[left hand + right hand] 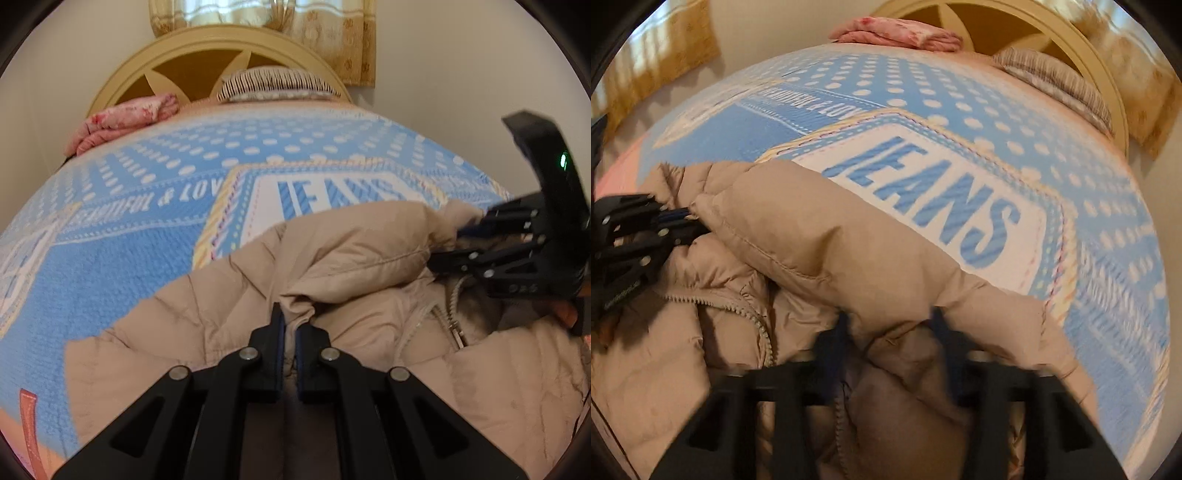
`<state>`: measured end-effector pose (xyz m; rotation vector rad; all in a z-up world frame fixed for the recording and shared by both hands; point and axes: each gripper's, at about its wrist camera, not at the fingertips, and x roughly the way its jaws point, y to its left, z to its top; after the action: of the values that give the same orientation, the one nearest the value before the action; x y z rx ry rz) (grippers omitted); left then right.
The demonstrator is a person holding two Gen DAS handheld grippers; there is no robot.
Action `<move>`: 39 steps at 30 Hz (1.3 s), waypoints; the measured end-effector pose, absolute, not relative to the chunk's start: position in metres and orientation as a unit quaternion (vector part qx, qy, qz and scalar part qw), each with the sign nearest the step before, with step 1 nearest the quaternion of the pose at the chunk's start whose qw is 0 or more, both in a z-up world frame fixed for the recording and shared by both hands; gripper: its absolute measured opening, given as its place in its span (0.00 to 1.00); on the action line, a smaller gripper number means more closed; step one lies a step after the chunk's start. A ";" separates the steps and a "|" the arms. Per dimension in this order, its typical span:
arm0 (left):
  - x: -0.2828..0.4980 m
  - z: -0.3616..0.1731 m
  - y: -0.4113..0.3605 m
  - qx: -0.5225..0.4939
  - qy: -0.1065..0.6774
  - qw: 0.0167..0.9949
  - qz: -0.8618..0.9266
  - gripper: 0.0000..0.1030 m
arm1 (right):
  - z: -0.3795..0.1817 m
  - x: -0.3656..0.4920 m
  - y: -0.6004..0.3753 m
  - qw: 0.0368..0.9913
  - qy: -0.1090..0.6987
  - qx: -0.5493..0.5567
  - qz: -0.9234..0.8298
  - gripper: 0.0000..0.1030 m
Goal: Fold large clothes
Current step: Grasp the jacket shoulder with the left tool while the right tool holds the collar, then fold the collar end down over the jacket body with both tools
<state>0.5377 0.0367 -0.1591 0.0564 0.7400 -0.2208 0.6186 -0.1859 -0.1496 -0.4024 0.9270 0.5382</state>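
A beige padded jacket (351, 258) (831, 240) lies bunched on a blue bedspread (129, 258) (960, 110), its zip (454, 328) (753, 310) undone. In the left wrist view my left gripper (290, 325) is shut on a thin fold of the jacket's edge. It also shows at the left of the right wrist view (692, 221), pinching that edge. My right gripper (890, 328) is blurred, its jaws set apart around a thick puffy fold that fills the gap and presses on both pads. From the left wrist view the right gripper (447, 245) bites the jacket near the furry collar.
A folded pink cloth (125, 122) (897, 33) and a striped pillow (273, 85) (1052, 81) lie at the bed's head by the round wooden headboard (184, 55). Bare bedspread stretches beyond the jacket. Part of a hand (565, 314) shows behind the right gripper.
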 end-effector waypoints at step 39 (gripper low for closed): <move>0.597 -0.165 -0.002 -0.005 0.424 0.904 -0.059 0.65 | -0.166 0.550 -0.178 0.885 0.308 -0.290 0.193 0.06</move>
<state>0.5975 -0.0018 -0.1652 -0.0098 0.8763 -0.1217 0.5501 -0.1784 -0.1656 -0.6028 0.6410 0.4022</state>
